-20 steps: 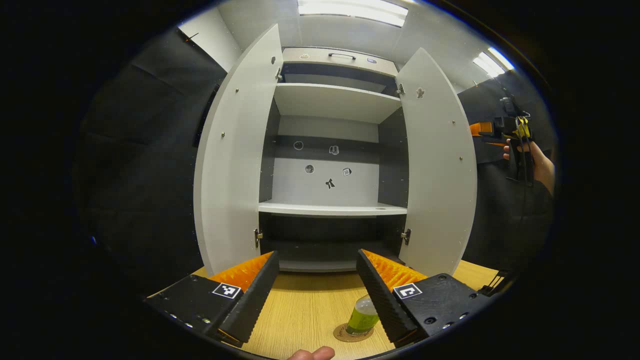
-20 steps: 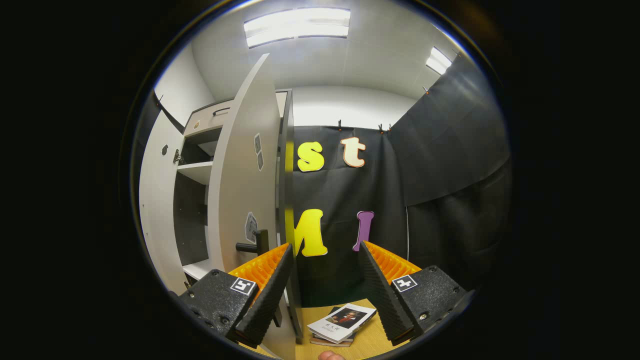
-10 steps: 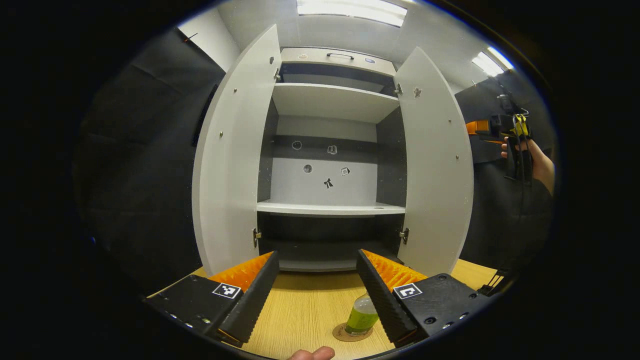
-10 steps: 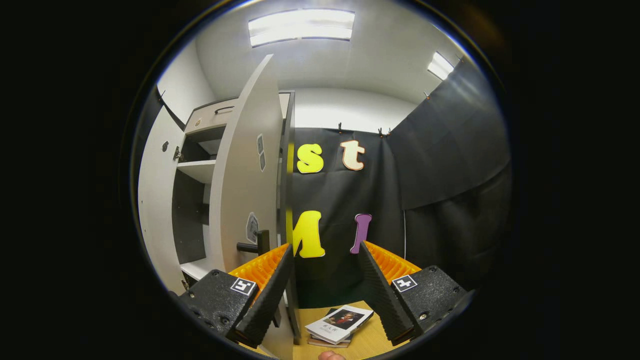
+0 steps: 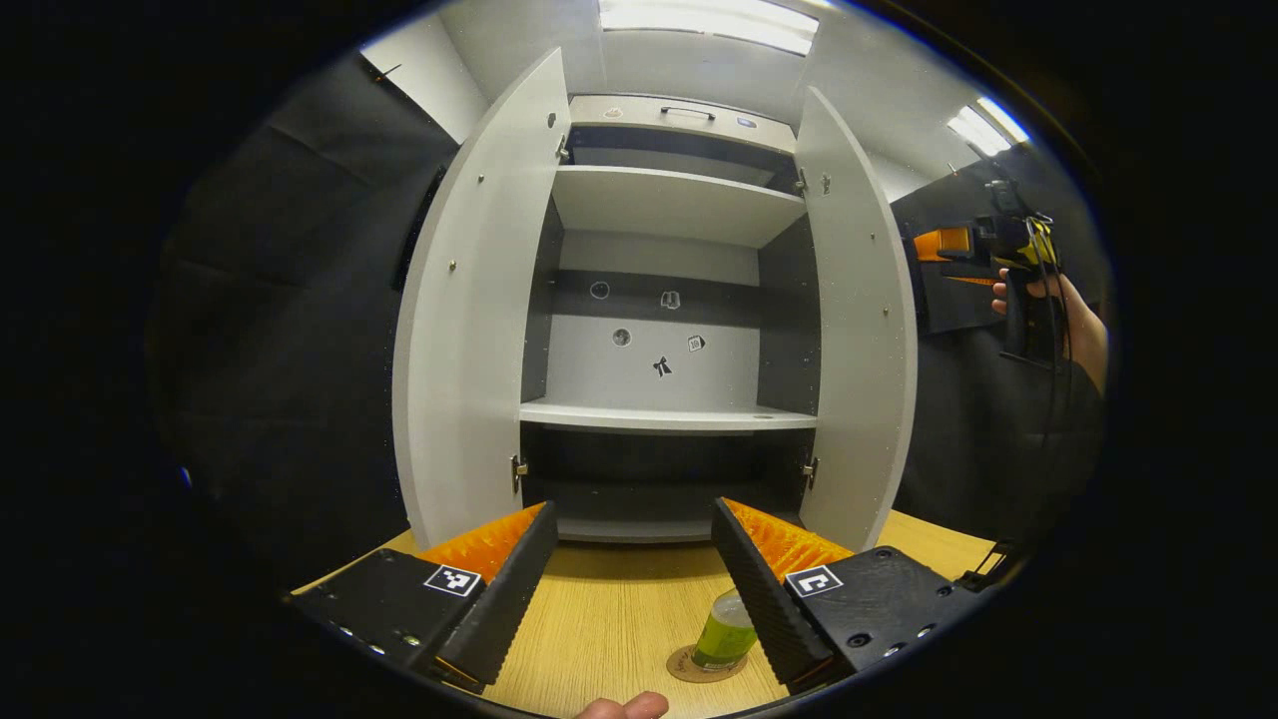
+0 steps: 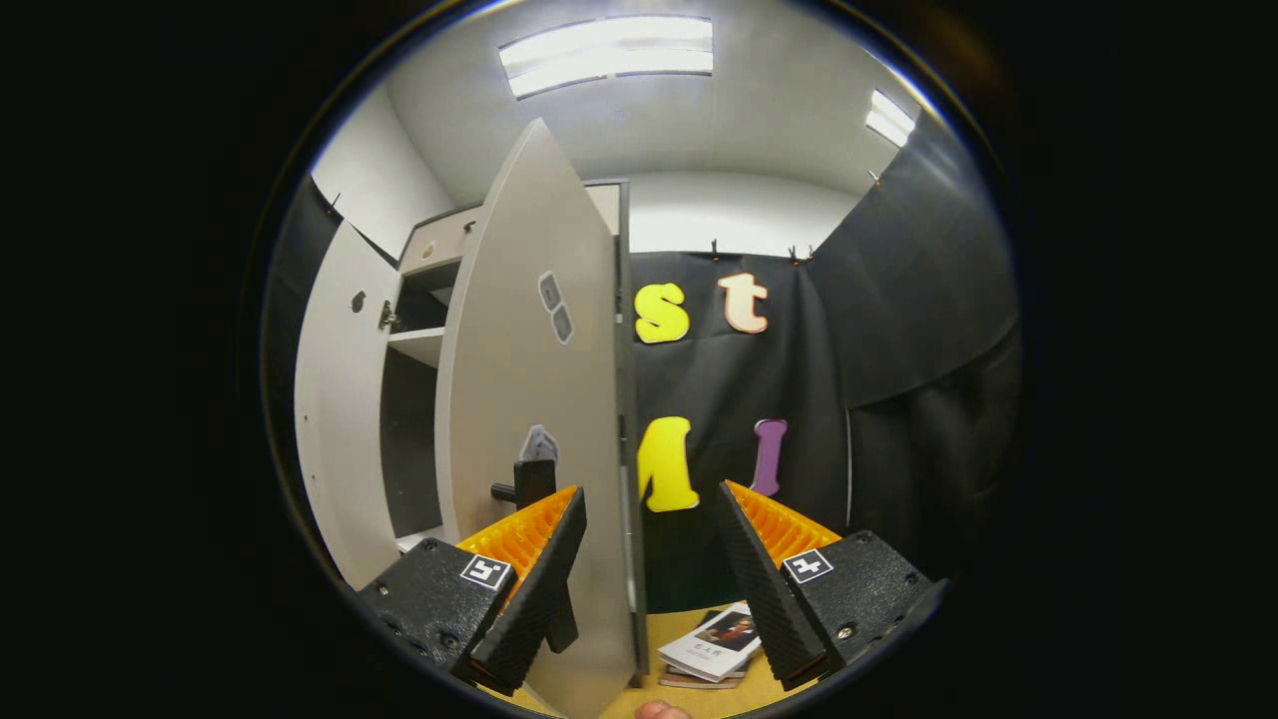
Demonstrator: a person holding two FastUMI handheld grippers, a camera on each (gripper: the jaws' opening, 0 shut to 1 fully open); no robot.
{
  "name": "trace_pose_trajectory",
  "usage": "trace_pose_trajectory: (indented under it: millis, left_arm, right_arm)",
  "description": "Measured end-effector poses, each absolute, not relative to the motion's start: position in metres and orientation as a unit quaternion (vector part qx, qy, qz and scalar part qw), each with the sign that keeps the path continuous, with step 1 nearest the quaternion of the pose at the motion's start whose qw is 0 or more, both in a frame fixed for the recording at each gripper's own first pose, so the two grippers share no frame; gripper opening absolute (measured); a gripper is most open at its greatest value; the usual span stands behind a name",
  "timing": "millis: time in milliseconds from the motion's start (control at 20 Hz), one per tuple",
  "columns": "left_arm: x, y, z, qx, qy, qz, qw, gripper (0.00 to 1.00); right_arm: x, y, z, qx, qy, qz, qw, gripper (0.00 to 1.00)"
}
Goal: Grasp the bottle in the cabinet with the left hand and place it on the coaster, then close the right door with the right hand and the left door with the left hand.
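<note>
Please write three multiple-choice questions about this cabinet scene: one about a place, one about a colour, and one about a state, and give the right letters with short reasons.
1. Where does the bottle stand?
A. on the middle shelf
B. on the coaster on the table
C. on the stack of books

2. What colour is the liquid in the bottle?
A. green
B. red
C. blue

3. In what state are the right tongs?
A. shut on the door handle
B. shut on the bottle
C. open, holding nothing

Answers:
1. B: in the left gripper view the bottle stands on the round coaster on the wooden table.
2. A: its lower part shows green through the clear wall.
3. C: in the right gripper view the right tongs have their fingers spread, the edge of the right door between them and the handle ungripped.
</note>
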State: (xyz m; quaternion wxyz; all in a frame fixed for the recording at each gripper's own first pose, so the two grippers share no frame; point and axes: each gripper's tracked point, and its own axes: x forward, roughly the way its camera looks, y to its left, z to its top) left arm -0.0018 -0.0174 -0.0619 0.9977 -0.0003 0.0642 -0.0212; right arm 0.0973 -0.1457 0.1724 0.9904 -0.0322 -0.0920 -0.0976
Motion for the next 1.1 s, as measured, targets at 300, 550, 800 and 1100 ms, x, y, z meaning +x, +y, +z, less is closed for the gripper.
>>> trace_pose_trajectory:
  millis: [300, 550, 800, 1100]
  left_arm:
    - [-0.006, -0.007, -0.060, -0.003, 0.063, -0.007, 0.998, 0.95]
    - [-0.009, 0.000, -0.061, -0.008, 0.069, 0.002, 0.998, 0.95]
    - [-0.013, 0.010, -0.057, -0.003, 0.066, 0.013, 0.998, 0.94]
    - [-0.009, 0.020, -0.042, -0.014, 0.058, 0.024, 0.998, 0.95]
  right_arm:
    - [0.130, -0.097, 0.162, -0.027, -0.089, -0.047, 0.995, 0.81]
    - [0.159, -0.065, 0.140, -0.013, -0.073, -0.020, 0.997, 0.82]
    - [0.150, -0.067, 0.137, -0.027, -0.074, -0.028, 0.997, 0.82]
    - [0.096, -0.070, 0.088, -0.010, -0.078, -0.048, 0.996, 0.82]
